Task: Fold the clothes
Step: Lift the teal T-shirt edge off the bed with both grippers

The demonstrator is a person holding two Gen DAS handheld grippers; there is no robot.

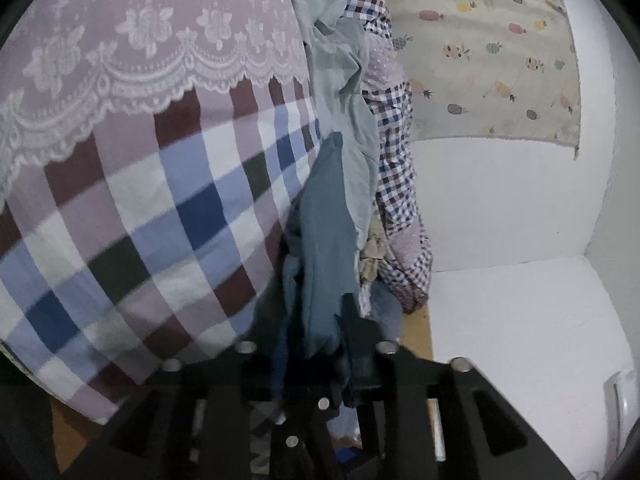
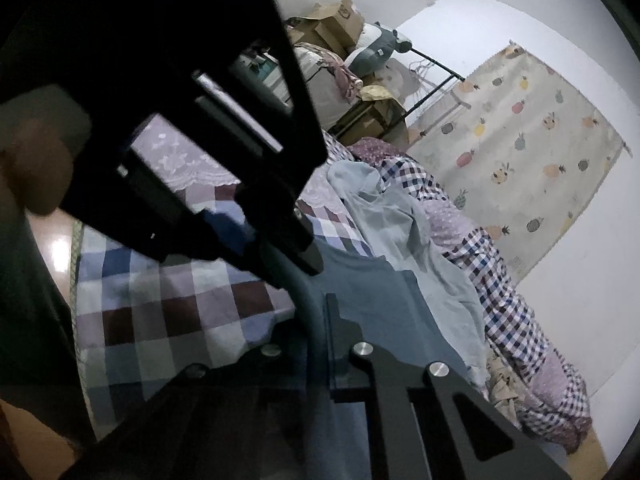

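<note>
One teal garment (image 1: 326,240) hangs bunched from my left claw (image 1: 320,364), which is clamped on its dark folds above the checked bedcover (image 1: 160,208). My right claw (image 2: 320,320) pinches the same cloth, beside a pale blue garment (image 2: 400,224) and gingham bedding (image 2: 508,304).

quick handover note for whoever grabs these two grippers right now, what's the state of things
Left gripper: shut on the teal garment, which hangs bunched from it.
Right gripper: holds another part of the teal garment, lifted over the checked bedspread.
Pale blue garment and small-check shirt lie crumpled along the bed's far side.
Done: no folded item in view.
Left: spread and fold the teal garment, then the rest.
</note>
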